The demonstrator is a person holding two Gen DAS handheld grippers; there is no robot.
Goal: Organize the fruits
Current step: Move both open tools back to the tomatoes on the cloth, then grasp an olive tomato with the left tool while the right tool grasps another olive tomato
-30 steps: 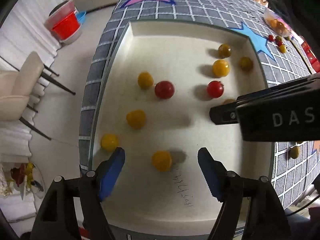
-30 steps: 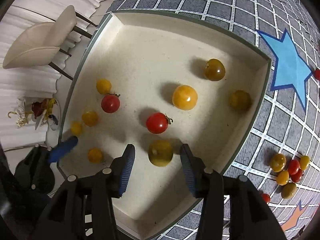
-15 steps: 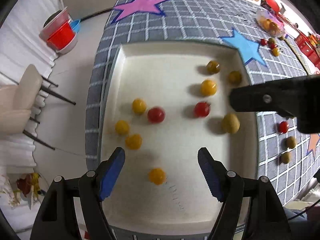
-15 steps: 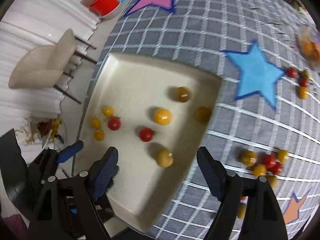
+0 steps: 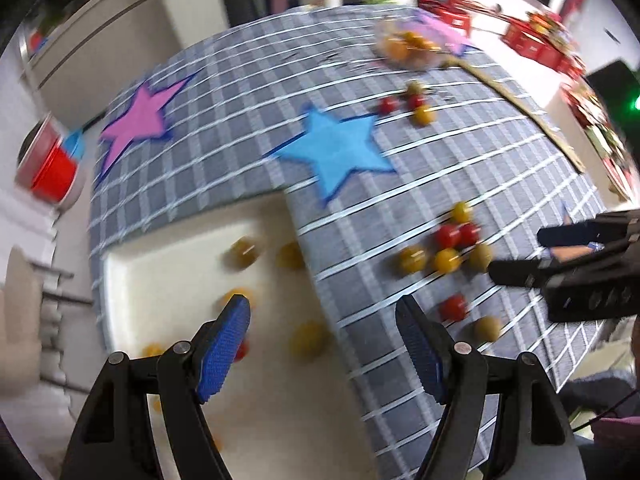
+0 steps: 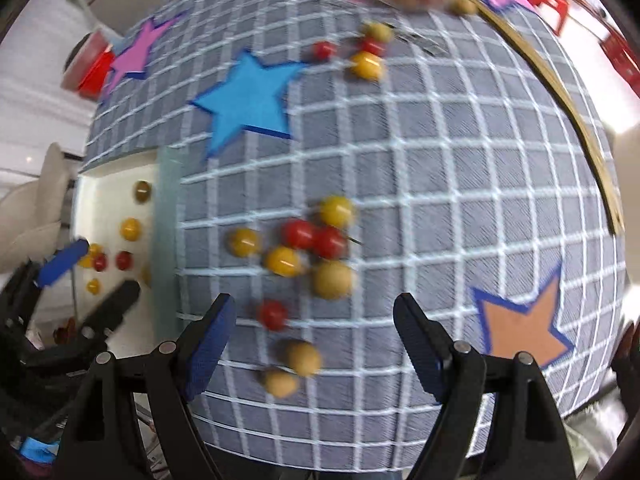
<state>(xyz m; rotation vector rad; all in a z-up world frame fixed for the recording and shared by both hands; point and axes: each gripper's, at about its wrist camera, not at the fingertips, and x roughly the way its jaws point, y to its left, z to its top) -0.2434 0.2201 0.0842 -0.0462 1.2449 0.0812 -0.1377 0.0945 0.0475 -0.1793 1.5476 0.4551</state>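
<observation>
Right wrist view, L to R: tray (image 6: 166, 200) w/ several tomatoes already in, then loose tomatoes (image 6: 308, 240) on the table (image 6: 440, 160), approx. a dozen left. Right gripper (image 6: 310, 340) wide apart, empty; left gripper (image 5: 322, 344) also apart, empty. Maybe half done.

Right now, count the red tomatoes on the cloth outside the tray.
5. Two red tomatoes lie beyond the blue star; two sit side by side in the middle; one lies alone, nearest the right tool. Others may be hidden.
</observation>
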